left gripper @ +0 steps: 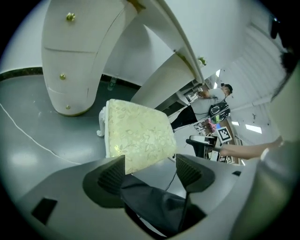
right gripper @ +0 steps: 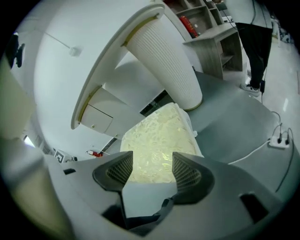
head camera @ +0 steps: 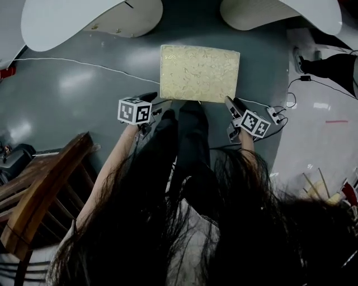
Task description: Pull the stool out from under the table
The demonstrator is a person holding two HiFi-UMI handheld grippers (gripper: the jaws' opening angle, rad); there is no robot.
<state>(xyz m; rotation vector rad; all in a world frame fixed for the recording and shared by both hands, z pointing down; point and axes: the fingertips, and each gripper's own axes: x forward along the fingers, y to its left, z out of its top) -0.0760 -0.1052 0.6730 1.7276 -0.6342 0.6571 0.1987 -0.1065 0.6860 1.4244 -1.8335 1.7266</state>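
The stool (head camera: 199,73) has a pale yellow patterned cushion and white legs, and stands on the grey floor just in front of the white table. My left gripper (head camera: 149,100) is beside its near left corner, open. In the left gripper view the stool (left gripper: 136,133) shows past the open gripper (left gripper: 150,168), with only dark trousers between the jaws. My right gripper (head camera: 230,103) sits at the near right corner, also open. The right gripper view has the cushion (right gripper: 159,138) just beyond the open gripper (right gripper: 152,168), which grips nothing.
Two white table pedestals (head camera: 120,22) (head camera: 263,17) flank the stool's far side. A wooden chair (head camera: 39,190) stands at the left. A power strip (head camera: 274,114) with cables lies at the right, and a white cable (head camera: 72,62) crosses the floor. A person's foot (head camera: 330,64) is at the far right.
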